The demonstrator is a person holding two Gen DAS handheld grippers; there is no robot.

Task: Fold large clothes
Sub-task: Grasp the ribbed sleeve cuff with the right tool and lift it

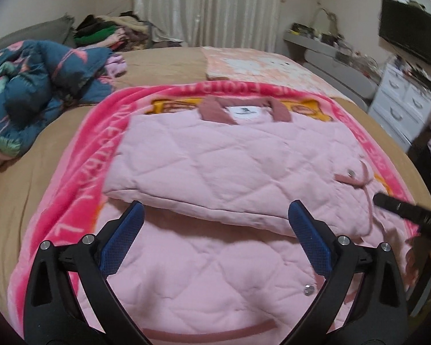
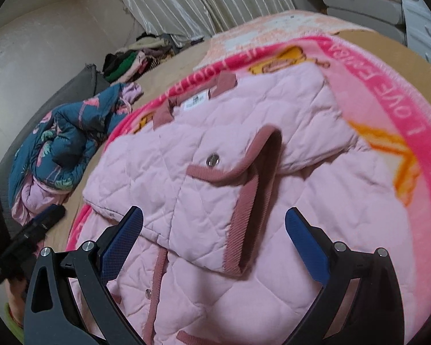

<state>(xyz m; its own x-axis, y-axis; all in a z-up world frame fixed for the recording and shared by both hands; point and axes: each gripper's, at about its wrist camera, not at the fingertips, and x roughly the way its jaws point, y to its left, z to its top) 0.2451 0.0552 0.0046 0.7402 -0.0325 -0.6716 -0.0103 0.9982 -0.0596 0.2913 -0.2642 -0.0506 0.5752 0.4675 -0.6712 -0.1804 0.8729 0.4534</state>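
A pale pink quilted jacket (image 1: pixel 215 155) with dusty-rose trim lies on a bright pink blanket (image 1: pixel 80 155) on the bed, its sleeves folded across the body. My left gripper (image 1: pixel 215 215) is open and empty, hovering just above the jacket's lower half, near the folded sleeve's edge. My right gripper (image 2: pixel 214 221) is open and empty above the jacket (image 2: pixel 215 132), its fingers on either side of the rose-trimmed cuff (image 2: pixel 252 189). The right gripper's black tip (image 1: pixel 393 205) shows at the right edge of the left wrist view. The left gripper (image 2: pixel 43 221) shows at the left of the right wrist view.
A rumpled dark teal floral quilt (image 1: pixel 28 92) lies at the left on the tan bed (image 1: pixel 43 172). A pile of clothes (image 1: pixel 106 33) sits at the far corner by the curtains. White drawers (image 1: pixel 402 106), a cluttered shelf and a dark TV (image 1: pixel 411 40) stand at the right.
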